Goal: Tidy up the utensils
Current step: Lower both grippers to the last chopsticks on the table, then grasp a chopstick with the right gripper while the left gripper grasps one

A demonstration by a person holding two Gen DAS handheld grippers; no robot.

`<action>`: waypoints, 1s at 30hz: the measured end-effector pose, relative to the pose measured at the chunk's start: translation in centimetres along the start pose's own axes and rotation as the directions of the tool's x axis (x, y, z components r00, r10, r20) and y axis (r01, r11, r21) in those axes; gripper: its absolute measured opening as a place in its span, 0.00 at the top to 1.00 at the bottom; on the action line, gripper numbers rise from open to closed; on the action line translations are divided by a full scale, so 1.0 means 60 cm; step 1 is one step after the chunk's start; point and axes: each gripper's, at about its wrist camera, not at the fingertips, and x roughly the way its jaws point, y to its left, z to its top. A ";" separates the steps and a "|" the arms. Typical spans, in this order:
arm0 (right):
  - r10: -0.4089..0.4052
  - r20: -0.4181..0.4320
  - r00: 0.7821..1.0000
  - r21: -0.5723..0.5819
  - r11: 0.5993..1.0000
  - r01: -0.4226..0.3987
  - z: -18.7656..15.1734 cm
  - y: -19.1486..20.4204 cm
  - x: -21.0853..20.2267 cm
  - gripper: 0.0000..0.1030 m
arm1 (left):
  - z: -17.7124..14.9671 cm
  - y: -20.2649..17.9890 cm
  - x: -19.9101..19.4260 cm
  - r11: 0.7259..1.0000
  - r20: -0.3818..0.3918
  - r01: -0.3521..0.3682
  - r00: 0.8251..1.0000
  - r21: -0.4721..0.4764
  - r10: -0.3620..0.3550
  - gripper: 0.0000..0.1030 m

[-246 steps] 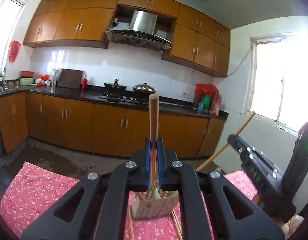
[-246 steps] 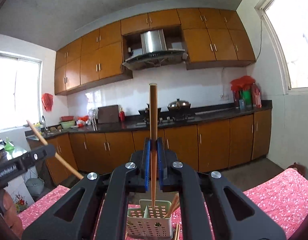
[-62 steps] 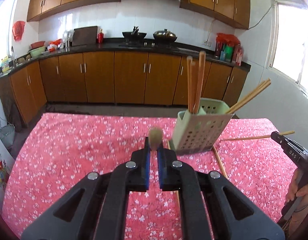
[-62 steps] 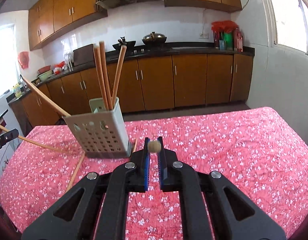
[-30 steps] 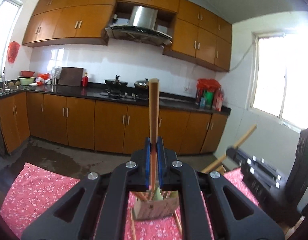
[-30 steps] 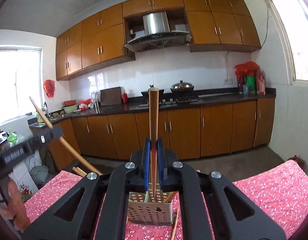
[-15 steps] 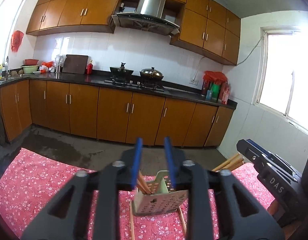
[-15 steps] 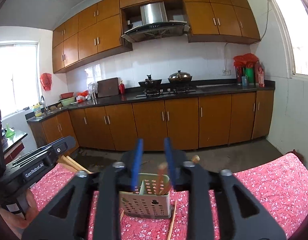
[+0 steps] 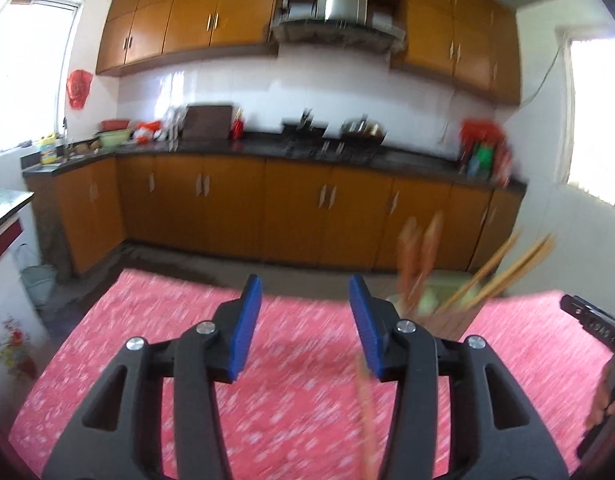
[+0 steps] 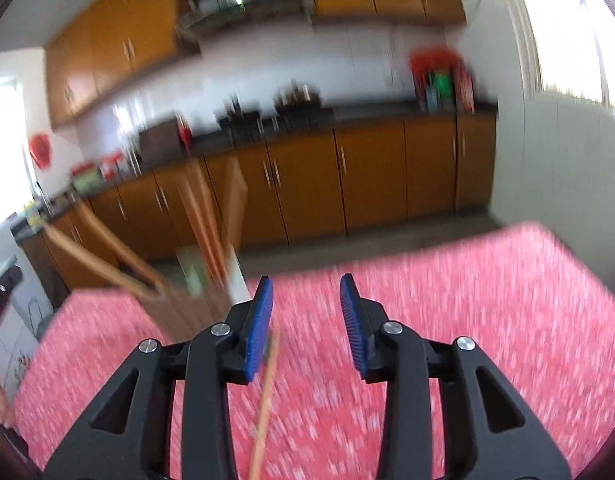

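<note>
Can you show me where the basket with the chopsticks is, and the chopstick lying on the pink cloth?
basket (image 9: 447, 312), left wrist view, on its blurred front wall.
chopstick lying on the cloth (image 10: 263, 420), right wrist view, mid-shaft.

Wrist views over tablecloth (image 9: 155, 344) (shared)

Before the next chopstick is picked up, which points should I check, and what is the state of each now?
1. Left hand-held gripper empty: ok, jaws have just been opening, nothing between them.
2. Right hand-held gripper empty: ok, jaws have just been opening, nothing between them.
3. Utensil holder upright on the red tablecloth: cannot tell, too blurred.
4. Chopsticks stand in the holder: ok, several rise from it.
5. Loose chopstick left on the cloth: ok, one lies near the right gripper.
6. Sharp view for aiming: not ok, both views are blurred.
</note>
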 end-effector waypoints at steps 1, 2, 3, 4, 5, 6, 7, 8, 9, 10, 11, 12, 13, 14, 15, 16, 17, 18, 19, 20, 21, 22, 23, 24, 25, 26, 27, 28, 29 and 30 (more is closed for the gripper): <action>0.018 -0.075 0.997 0.005 1.000 -0.017 -0.030 -0.004 0.023 0.65 | -0.025 0.003 0.015 1.000 -0.047 -0.015 0.999 0.022 0.016 0.55; 0.035 -0.119 0.992 0.007 0.999 -0.035 -0.049 -0.001 0.038 0.65 | -0.046 0.006 0.025 0.999 -0.080 -0.014 0.997 0.031 0.017 0.55; 0.058 -0.169 0.984 0.008 0.998 -0.058 -0.074 0.003 0.053 0.65 | -0.066 0.007 0.037 0.999 -0.119 -0.006 0.993 0.034 0.010 0.55; 0.077 -0.202 0.976 0.008 0.997 -0.077 -0.091 0.007 0.062 0.65 | -0.087 0.005 0.048 0.999 -0.159 0.011 0.987 0.034 -0.005 0.55; 0.109 -0.251 0.962 0.007 0.994 -0.111 -0.117 0.019 0.076 0.65 | -0.104 0.003 0.057 0.999 -0.190 0.023 0.982 0.035 -0.016 0.55; 0.123 -0.273 0.954 0.004 0.992 -0.127 -0.131 0.023 0.082 0.65 | -0.118 -0.001 0.063 0.999 -0.215 0.034 0.976 0.034 -0.025 0.55; 0.133 -0.300 0.945 -0.005 0.990 -0.141 -0.147 0.034 0.089 0.65 | -0.134 -0.005 0.070 0.998 -0.243 0.049 0.969 0.030 -0.040 0.55; 0.135 -0.324 0.936 -0.019 0.989 -0.149 -0.161 0.045 0.096 0.65 | -0.145 -0.010 0.074 0.998 -0.261 0.062 0.964 0.024 -0.054 0.55; 0.127 -0.345 0.930 -0.038 0.988 -0.149 -0.174 0.055 0.103 0.65 | -0.158 -0.014 0.079 0.997 -0.282 0.080 0.957 0.014 -0.073 0.55; 0.120 -0.358 0.926 -0.053 0.988 -0.148 -0.183 0.062 0.109 0.65 | -0.166 -0.017 0.081 0.996 -0.295 0.091 0.952 0.007 -0.085 0.55; 0.111 -0.368 0.923 -0.066 0.987 -0.145 -0.189 0.067 0.114 0.66 | -0.177 -0.020 0.084 0.994 -0.313 0.108 0.944 -0.004 -0.104 0.55; 0.102 -0.376 0.921 -0.073 0.988 -0.139 -0.195 0.070 0.117 0.66 | -0.185 -0.023 0.085 0.993 -0.326 0.121 0.938 -0.013 -0.118 0.55; 0.096 -0.381 0.920 -0.075 0.988 -0.135 -0.197 0.071 0.119 0.67 | -0.193 -0.027 0.087 0.991 -0.339 0.131 0.932 -0.018 -0.129 0.55; 0.088 -0.373 0.924 -0.079 0.989 -0.126 -0.198 0.070 0.119 0.70 | -0.197 -0.037 0.091 0.990 -0.347 0.136 0.928 -0.019 -0.134 0.55; 0.077 -0.369 0.926 -0.086 0.989 -0.117 -0.199 0.069 0.120 0.78 | -0.201 -0.040 0.099 0.990 -0.358 0.142 0.923 -0.021 -0.140 0.55; 0.064 -0.366 0.928 -0.093 0.990 -0.105 -0.197 0.068 0.121 0.90 | -0.208 -0.046 0.102 0.989 -0.367 0.148 0.919 -0.023 -0.146 0.55; 0.056 -0.368 0.928 -0.091 0.991 -0.096 -0.196 0.067 0.124 0.92 | -0.213 -0.055 0.107 0.987 -0.382 0.156 0.911 -0.024 -0.154 0.55; 0.053 -0.367 0.929 -0.079 0.993 -0.088 -0.194 0.060 0.127 0.93 | -0.219 -0.062 0.110 0.987 -0.395 0.162 0.905 -0.023 -0.158 0.56; 0.046 -0.365 0.930 -0.065 0.995 -0.075 -0.192 0.052 0.127 0.93 | -0.225 -0.070 0.113 0.986 -0.406 0.164 0.900 -0.016 -0.156 0.56; 0.035 -0.361 0.932 -0.051 0.997 -0.058 -0.188 0.041 0.127 0.93 | -0.229 -0.076 0.116 0.986 -0.415 0.165 0.897 -0.006 -0.153 0.57; 0.026 -0.358 0.933 -0.036 0.999 -0.041 -0.185 0.031 0.128 0.93 | -0.235 -0.084 0.118 0.986 -0.425 0.167 0.893 0.011 -0.146 0.60; 0.026 -0.359 0.933 -0.022 0.999 -0.036 -0.180 0.021 0.131 0.93 | -0.241 -0.093 0.120 0.985 -0.435 0.171 0.889 0.028 -0.142 0.61; 0.026 -0.359 0.933 -0.015 0.999 -0.034 -0.178 0.015 0.130 0.93 | -0.246 -0.100 0.122 0.984 -0.442 0.173 0.886 0.040 -0.138 0.62; 0.023 -0.358 0.933 -0.014 0.999 -0.030 -0.178 0.011 0.129 0.93 | -0.252 -0.107 0.124 0.983 -0.452 0.172 0.883 0.059 -0.127 0.64; 0.020 -0.357 0.934 -0.017 0.999 -0.028 -0.177 0.007 0.128 0.93 | -0.258 -0.113 0.129 0.983 -0.461 0.168 0.880 0.076 -0.114 0.66; 0.020 -0.357 0.934 -0.018 0.999 -0.029 -0.177 0.005 0.127 0.93 | -0.261 -0.116 0.134 0.983 -0.467 0.163 0.878 0.085 -0.105 0.70; 0.022 -0.357 0.934 -0.017 0.999 -0.030 -0.178 0.001 0.123 0.93 | -0.267 -0.119 0.140 0.984 -0.479 0.153 0.873 0.096 -0.089 0.76; 0.022 -0.356 0.934 -0.018 0.999 -0.030 -0.177 0.000 0.122 0.93 | -0.269 -0.121 0.141 0.985 -0.468 0.132 0.881 0.113 -0.065 0.80; 0.022 -0.355 0.935 -0.019 0.999 -0.031 -0.177 -0.001 0.121 0.93 | -0.269 -0.121 0.143 0.985 -0.470 0.123 0.881 0.123 -0.052 0.86; 0.022 -0.353 0.935 -0.021 0.999 -0.032 -0.177 -0.002 0.121 0.93 | -0.266 -0.118 0.148 0.986 -0.470 0.108 0.882 0.126 -0.037 0.91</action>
